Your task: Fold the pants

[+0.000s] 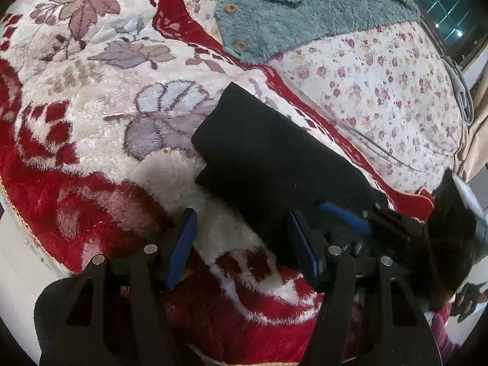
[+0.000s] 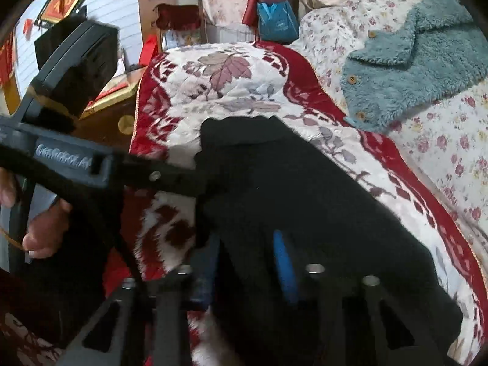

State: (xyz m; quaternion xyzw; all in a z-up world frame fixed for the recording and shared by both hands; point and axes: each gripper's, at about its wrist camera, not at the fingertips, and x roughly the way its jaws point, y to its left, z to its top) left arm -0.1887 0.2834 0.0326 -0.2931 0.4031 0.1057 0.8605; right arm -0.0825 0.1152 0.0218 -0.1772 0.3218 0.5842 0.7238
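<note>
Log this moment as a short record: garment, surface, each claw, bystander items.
garment: black pants, folded into a compact strip
surface: red and white floral blanket over a flowered sheet
left claw: open, beside the pants' near end, nothing between its pads
right claw: closing around the pants' near end; grip unclear
bystander items: teal fleece jacket, apart from the pants

One pair of black pants (image 1: pixel 268 158) folded into a strip, one teal fleece jacket (image 1: pixel 308 9) showing two wooden buttons (image 1: pixel 231 8), one red-and-white plush blanket (image 1: pixel 91 97), one floral quilted bedspread (image 1: pixel 381 85), two black blue-padded claws.
</note>
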